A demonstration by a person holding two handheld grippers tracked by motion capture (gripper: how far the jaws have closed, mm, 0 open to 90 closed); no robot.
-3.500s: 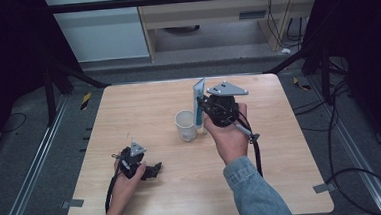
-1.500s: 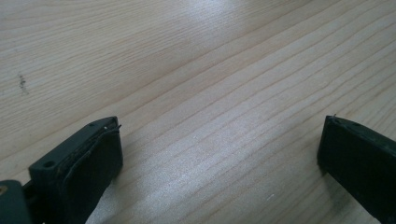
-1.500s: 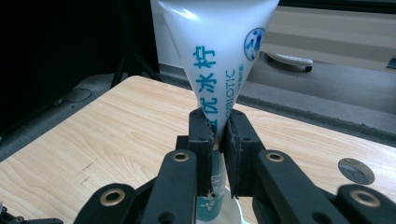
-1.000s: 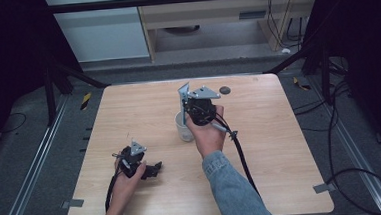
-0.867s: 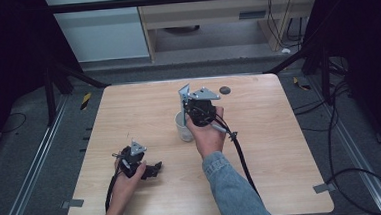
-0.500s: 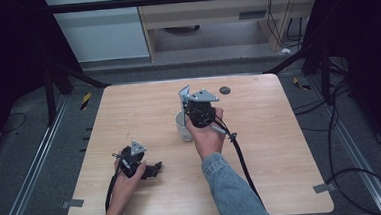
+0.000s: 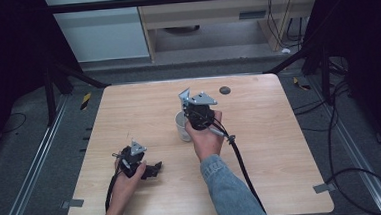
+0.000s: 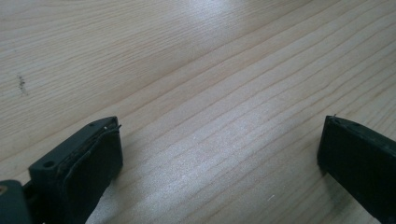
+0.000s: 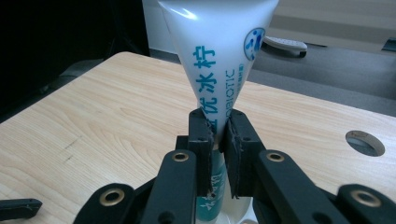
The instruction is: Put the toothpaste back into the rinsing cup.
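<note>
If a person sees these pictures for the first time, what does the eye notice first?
First, the white tube with blue print, pinched between the jaws of the right gripper and held upright over the white cup mid-table. Next, the left gripper, jaws wide open, low over bare wood near the table's front left.

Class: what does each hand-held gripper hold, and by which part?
Right hand-held gripper pinches the white tube near its narrow lower part. Left hand-held gripper holds nothing.

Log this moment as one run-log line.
right claw: shut on white tube, above white cup | left claw: open, low over table, nothing between jaws
</note>
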